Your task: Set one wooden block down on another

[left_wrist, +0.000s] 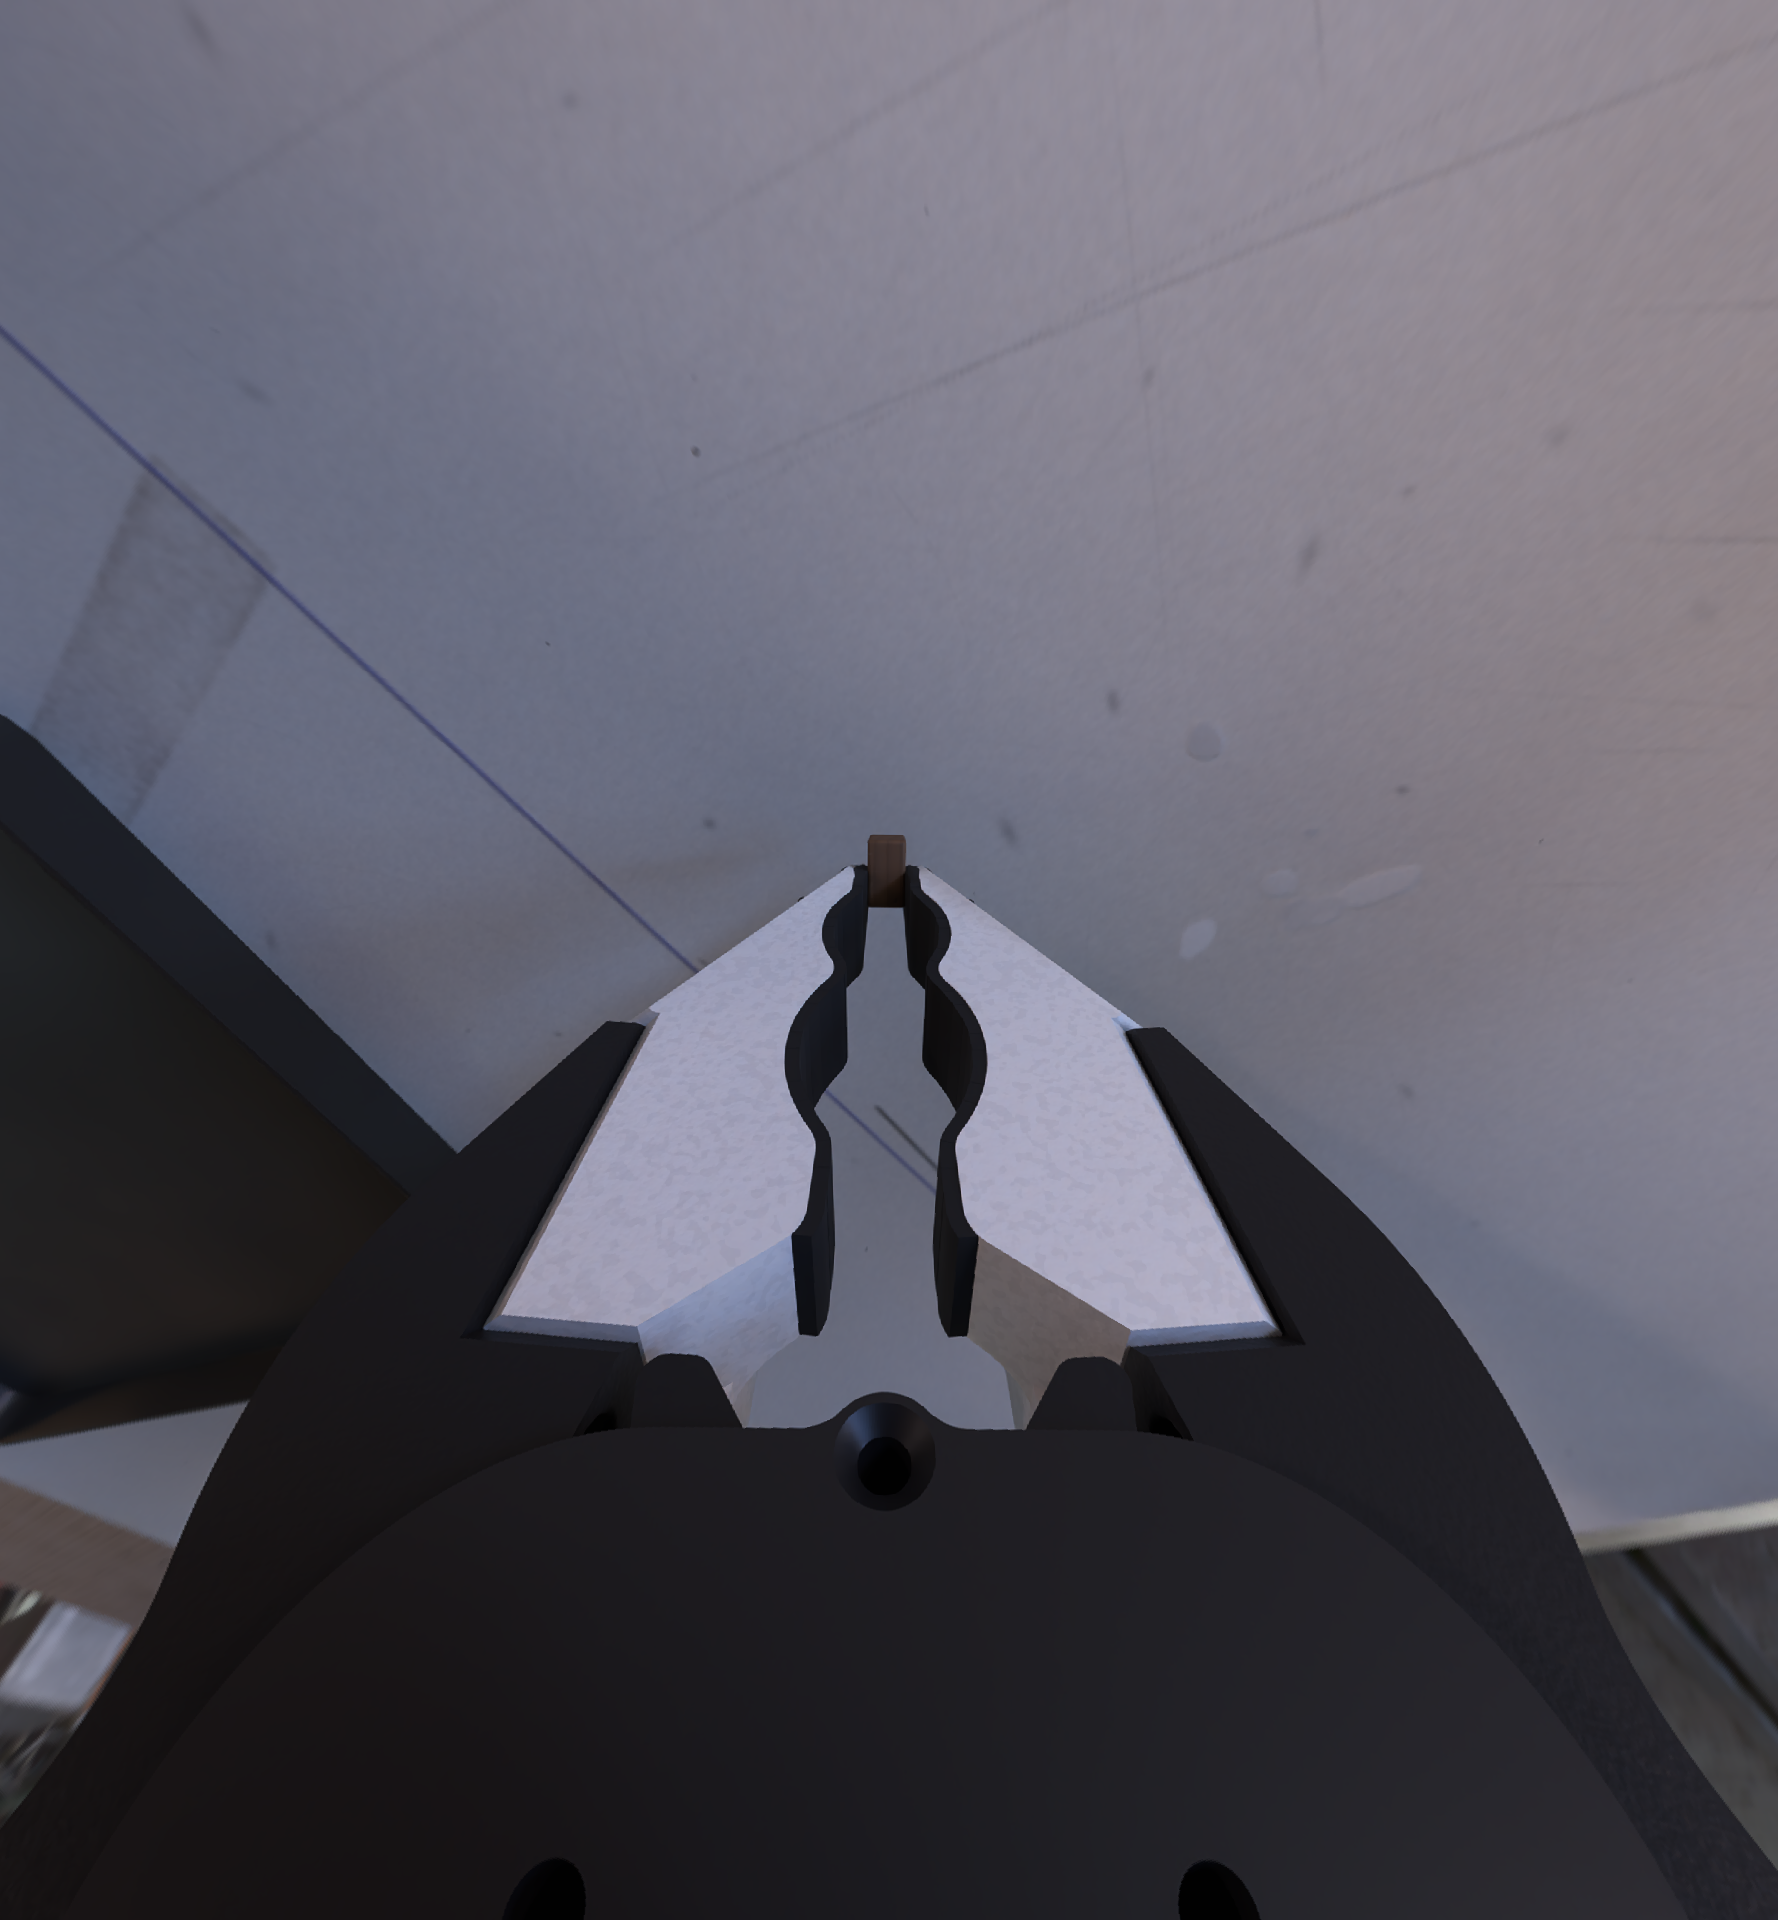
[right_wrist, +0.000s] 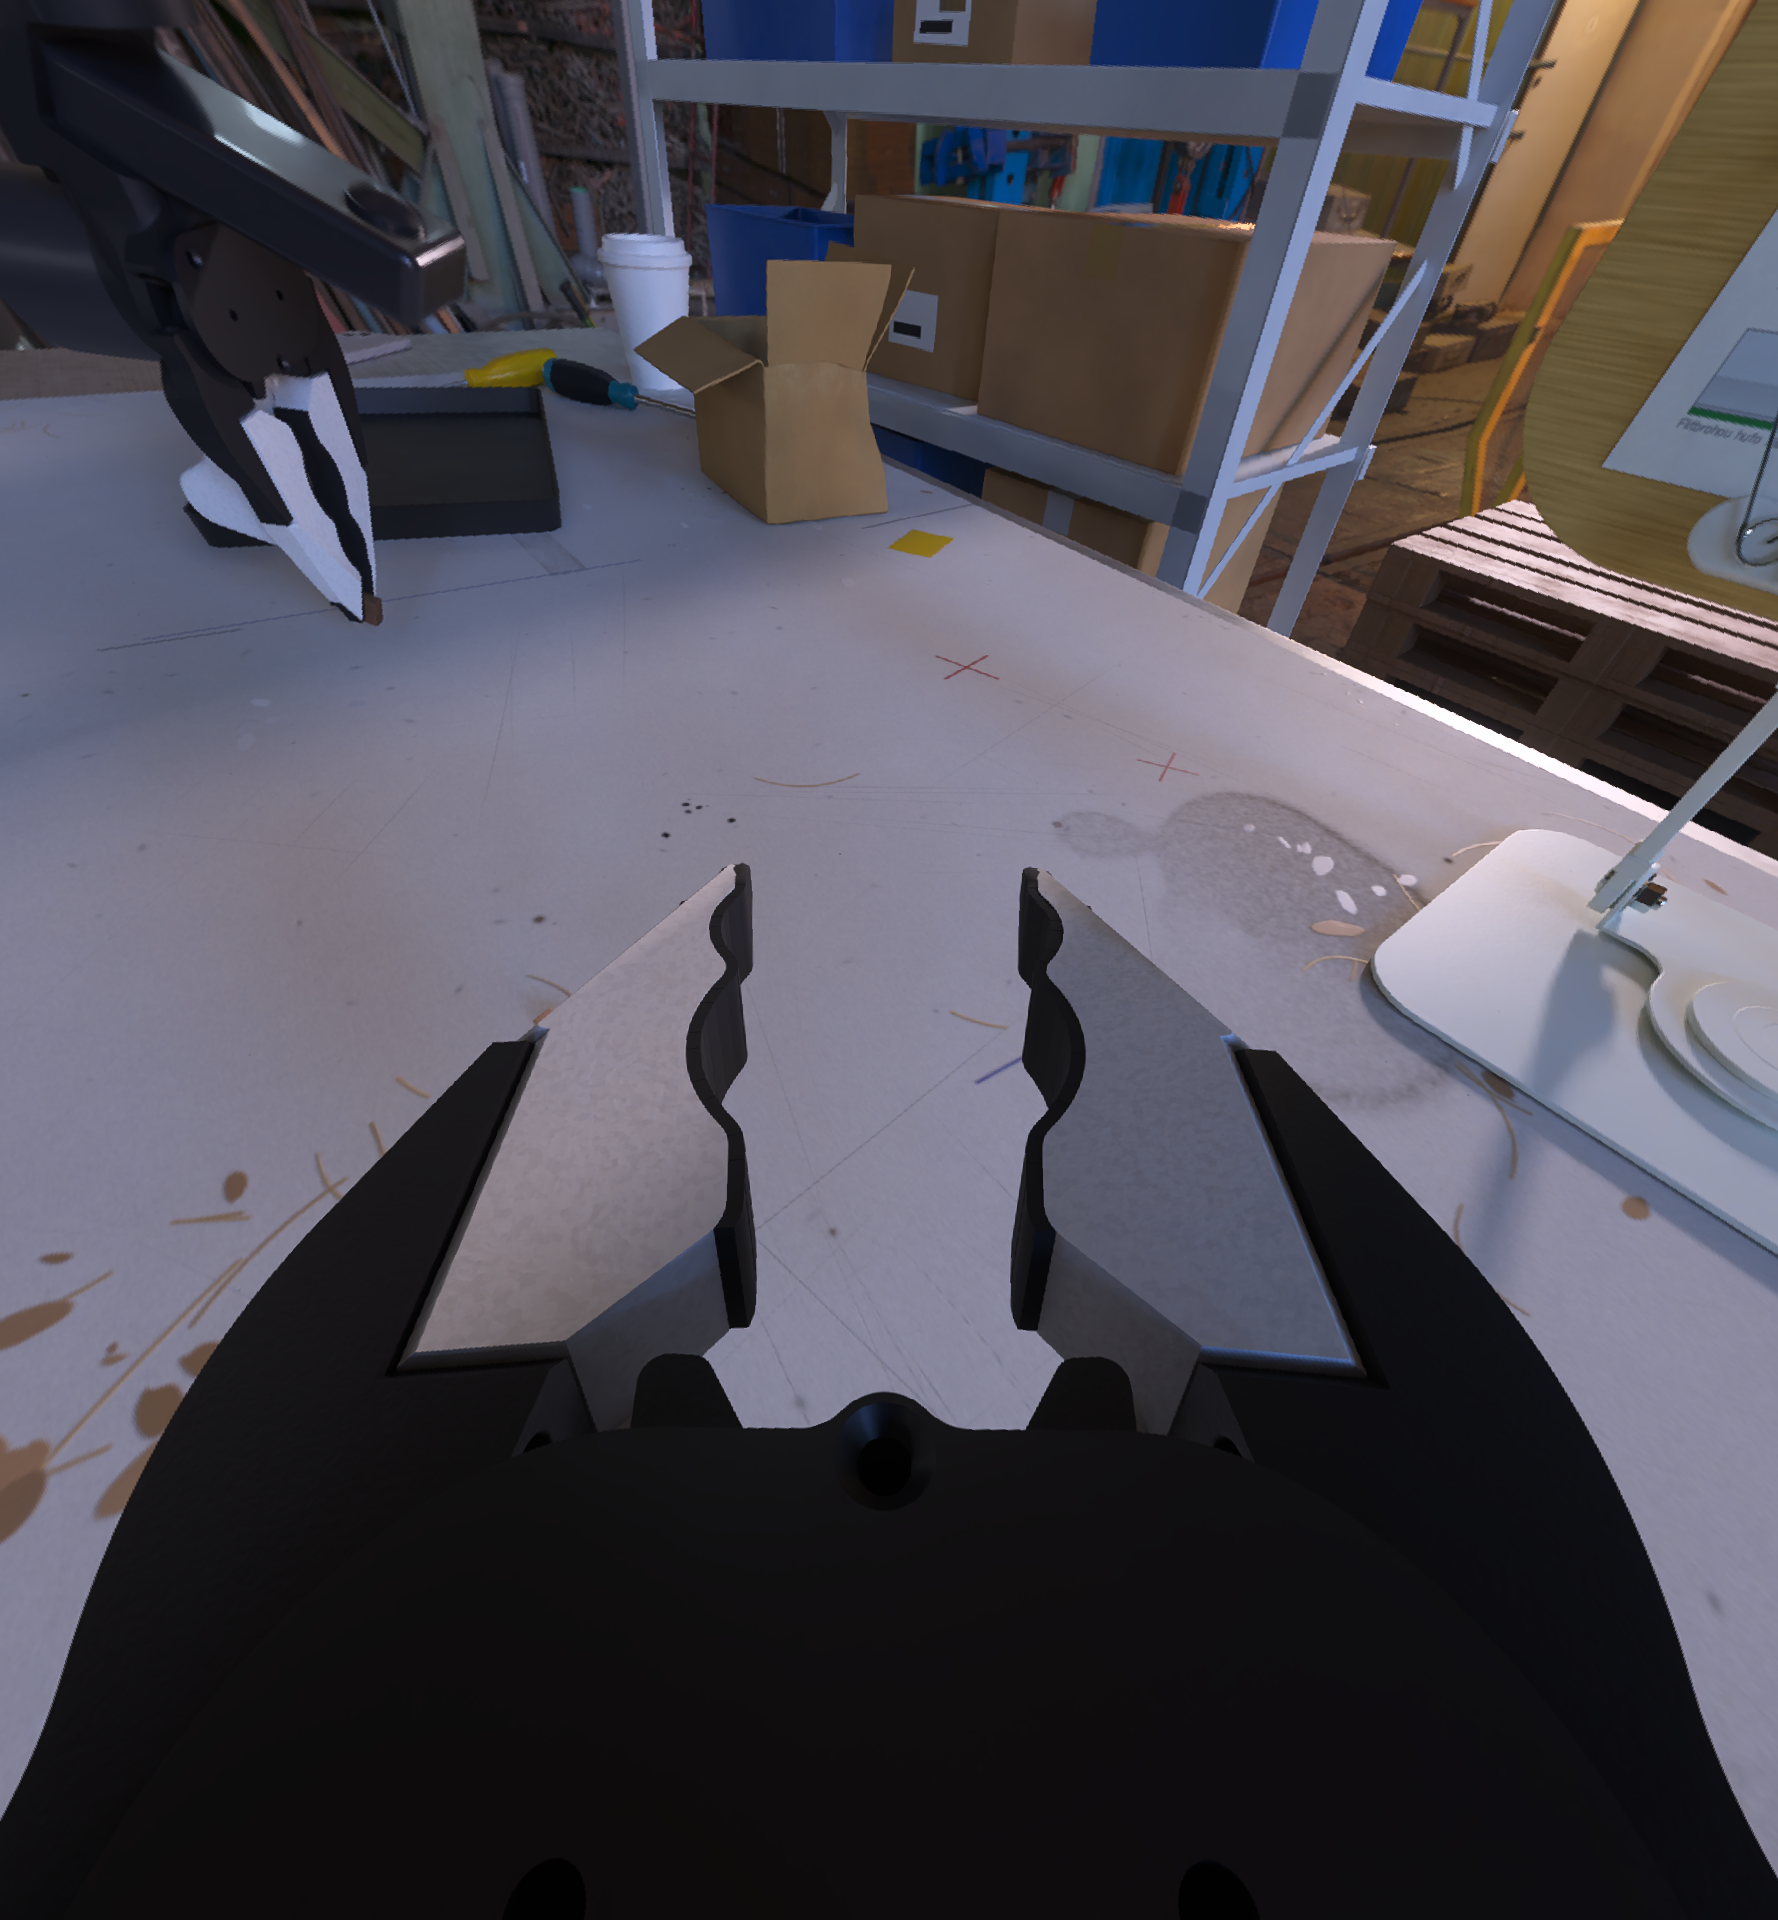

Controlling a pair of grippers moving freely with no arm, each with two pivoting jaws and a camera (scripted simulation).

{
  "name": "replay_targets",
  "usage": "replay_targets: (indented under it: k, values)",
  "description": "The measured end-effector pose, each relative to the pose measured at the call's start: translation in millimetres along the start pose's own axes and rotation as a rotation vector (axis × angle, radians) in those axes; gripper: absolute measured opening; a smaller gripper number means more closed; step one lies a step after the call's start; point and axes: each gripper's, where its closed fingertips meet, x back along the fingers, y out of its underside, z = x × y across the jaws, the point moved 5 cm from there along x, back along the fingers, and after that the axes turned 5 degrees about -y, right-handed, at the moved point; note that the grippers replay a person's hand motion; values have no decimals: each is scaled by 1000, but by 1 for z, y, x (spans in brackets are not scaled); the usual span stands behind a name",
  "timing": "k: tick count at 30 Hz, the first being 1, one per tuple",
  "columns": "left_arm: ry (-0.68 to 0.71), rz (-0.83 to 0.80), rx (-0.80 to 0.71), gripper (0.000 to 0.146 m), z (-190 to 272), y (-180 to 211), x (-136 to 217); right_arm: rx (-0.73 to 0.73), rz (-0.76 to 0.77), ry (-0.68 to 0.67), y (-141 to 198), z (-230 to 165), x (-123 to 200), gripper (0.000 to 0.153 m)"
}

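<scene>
My left gripper (left_wrist: 885,878) is shut on a small brown wooden block (left_wrist: 885,858) pinched at its fingertips, pointing down at the white table. The right wrist view shows that same left gripper (right_wrist: 363,608) at the far left, with the block (right_wrist: 374,611) at its tips close to the table surface; contact cannot be told. My right gripper (right_wrist: 883,878) is open and empty, low over the table near the front. No second block shows in either view.
A black tray (right_wrist: 469,457) lies behind the left gripper and shows at left in the left wrist view (left_wrist: 85,1091). An open cardboard box (right_wrist: 791,416), a screwdriver (right_wrist: 552,376), a white cup (right_wrist: 646,286), a yellow square (right_wrist: 921,542) and a white stand base (right_wrist: 1591,1018) are on the table. Shelving stands past the far edge.
</scene>
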Motion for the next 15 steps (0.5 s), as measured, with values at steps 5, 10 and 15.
replay_targets:
  k: [5,10,15]
  values:
    - [-25,246,82,6,-1,-4,19,0,1,2,0,0,0,51]
    - [-8,506,160,6,-7,-3,66,-14,7,3,0,3,1,51]
    - [60,760,84,6,23,-33,136,-6,2,11,0,3,0,51]
